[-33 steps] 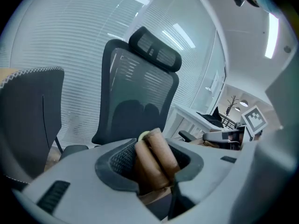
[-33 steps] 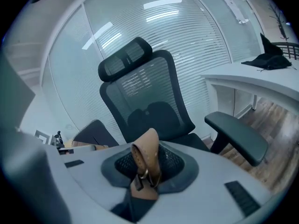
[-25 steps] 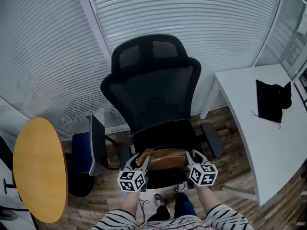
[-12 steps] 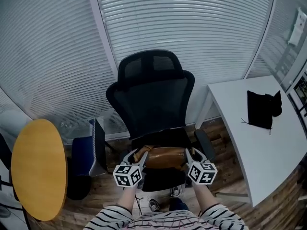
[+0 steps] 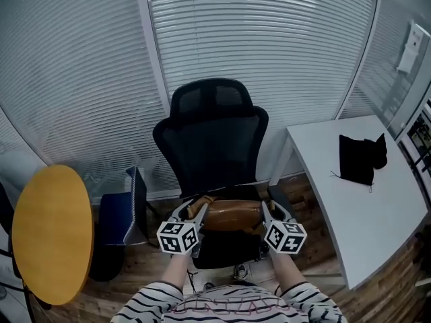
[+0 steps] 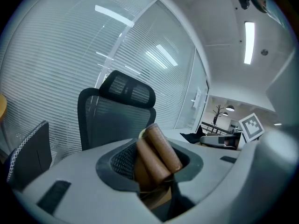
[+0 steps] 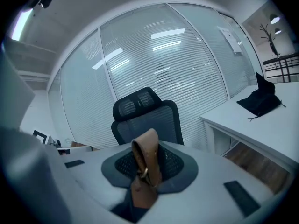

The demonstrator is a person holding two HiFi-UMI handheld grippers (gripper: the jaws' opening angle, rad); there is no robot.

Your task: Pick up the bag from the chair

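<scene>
A brown leather bag [image 5: 231,217] hangs between my two grippers, in front of the black mesh office chair [image 5: 214,136] and above its seat [image 5: 229,249]. My left gripper [image 5: 190,215] is shut on the bag's rolled brown handle [image 6: 158,149] at its left end. At the bag's right end, my right gripper [image 5: 267,214] is shut on a brown strap with a metal ring [image 7: 145,168]. In both gripper views the jaws close tightly around the leather, and the chair's backrest [image 7: 142,113] stands behind.
A round yellow table [image 5: 48,233] is at the left, with a dark blue chair [image 5: 124,207] beside it. A white desk [image 5: 357,194] at the right carries a black cloth pouch [image 5: 360,157]. Window blinds [image 5: 256,52] fill the background. Wooden floor lies below.
The bag held in both grippers has risen off the seat and come toward me. The chair looks smaller and farther away as the head view has pulled back.
</scene>
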